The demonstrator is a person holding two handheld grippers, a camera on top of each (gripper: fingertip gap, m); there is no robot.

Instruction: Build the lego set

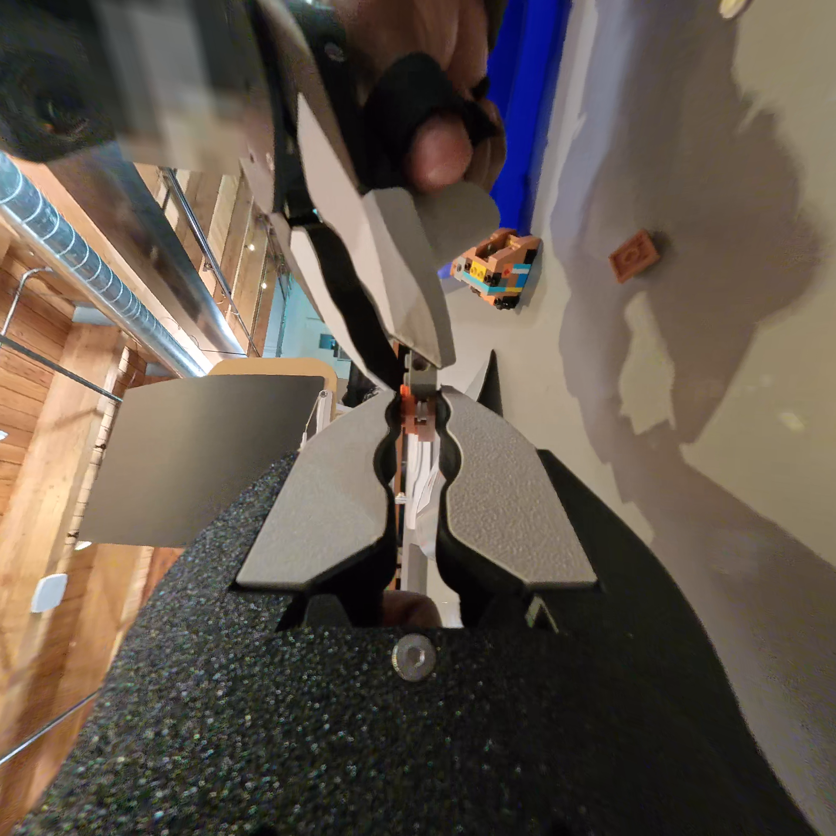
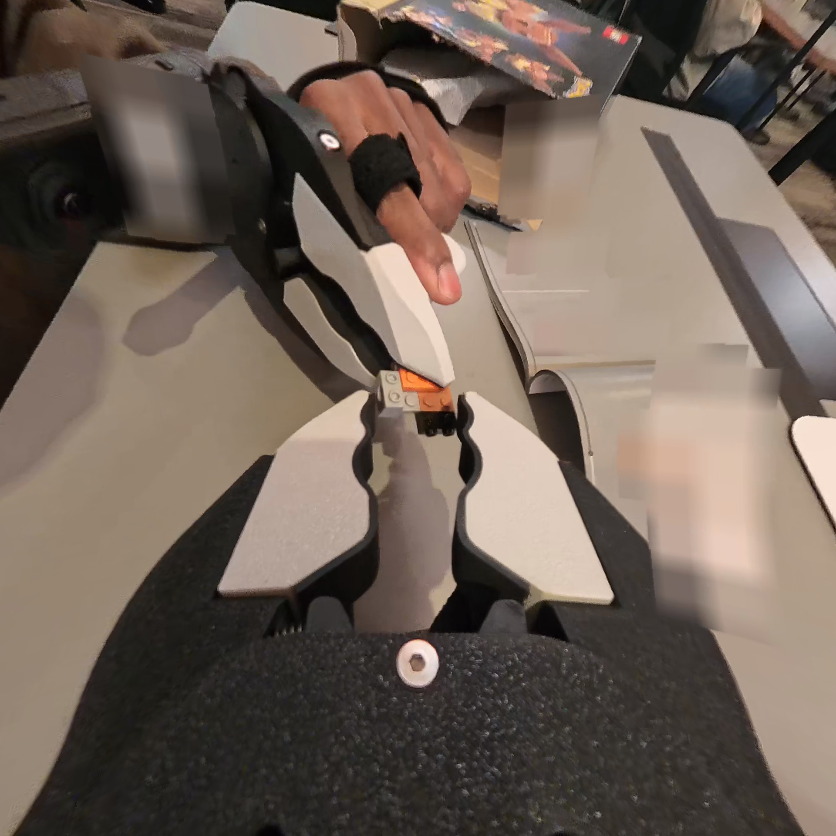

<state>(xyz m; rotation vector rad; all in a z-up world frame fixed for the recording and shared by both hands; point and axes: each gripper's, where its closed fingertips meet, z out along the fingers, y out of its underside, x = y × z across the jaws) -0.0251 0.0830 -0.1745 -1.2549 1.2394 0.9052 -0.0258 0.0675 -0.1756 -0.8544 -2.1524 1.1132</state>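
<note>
A small lego assembly (image 2: 429, 400) of a grey plate (image 2: 392, 392), orange plates and a black piece is held in the air between both grippers, above the grey table (image 2: 113, 407). My right gripper (image 2: 416, 405) is shut on it from the near side. My left gripper (image 2: 418, 377) comes in from the upper left and is shut on its orange part. In the left wrist view the assembly (image 1: 414, 418) sits between the tips of my left gripper (image 1: 418, 405), and the right gripper (image 1: 423, 364) grips its grey end from above.
A partly built lego model (image 1: 497, 271) and a loose brown plate (image 1: 633, 255) lie on the table (image 1: 678, 452). A torn lego box (image 2: 497, 45) stands at the back, an open instruction booklet (image 2: 588, 316) to the right. A black panel (image 1: 203, 457) stands left.
</note>
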